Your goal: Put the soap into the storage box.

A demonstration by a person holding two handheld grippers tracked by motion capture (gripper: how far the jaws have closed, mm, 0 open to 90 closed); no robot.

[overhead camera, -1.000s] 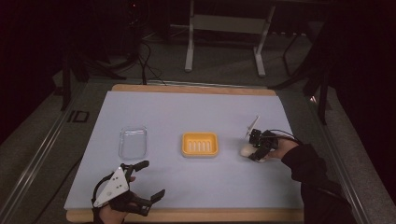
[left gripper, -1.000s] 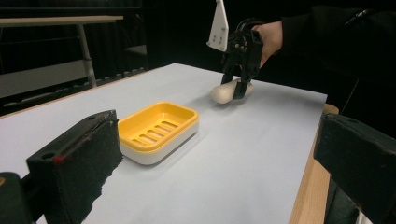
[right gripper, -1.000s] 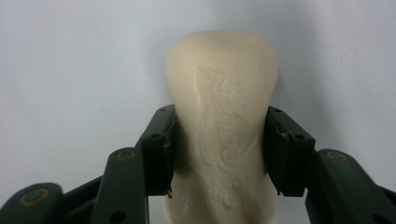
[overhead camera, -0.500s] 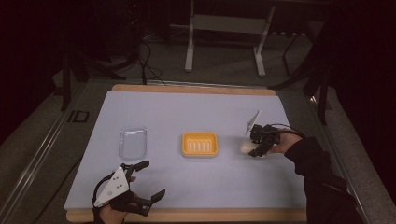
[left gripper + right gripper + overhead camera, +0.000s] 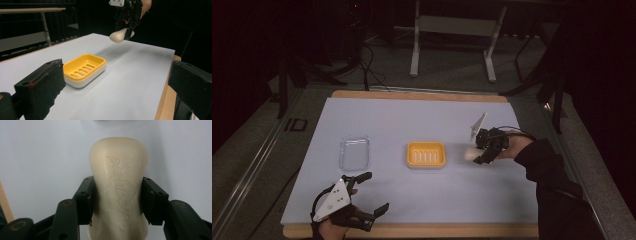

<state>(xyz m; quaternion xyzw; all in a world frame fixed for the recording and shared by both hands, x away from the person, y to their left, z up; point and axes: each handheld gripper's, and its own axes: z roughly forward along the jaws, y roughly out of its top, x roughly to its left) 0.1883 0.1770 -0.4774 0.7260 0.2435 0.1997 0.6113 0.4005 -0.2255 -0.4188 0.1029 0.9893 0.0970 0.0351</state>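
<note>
Right tongs (image 5: 479, 154) clamped on a cream soap bar (image 5: 470, 154), lifted off the table (image 5: 512, 200), just right of the yellow soap dish (image 5: 426, 154). Left tongs (image 5: 368, 192) spread wide at the near left edge, empty. Clear lid (image 5: 354, 152) lying left of dish.

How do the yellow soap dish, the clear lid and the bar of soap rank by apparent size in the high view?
1. Yellow soap dish and clear lid: they look about alike, so I would not rank one over the other.
2. Bar of soap, clearly smallest; it is partly hidden in the right gripper.
</note>
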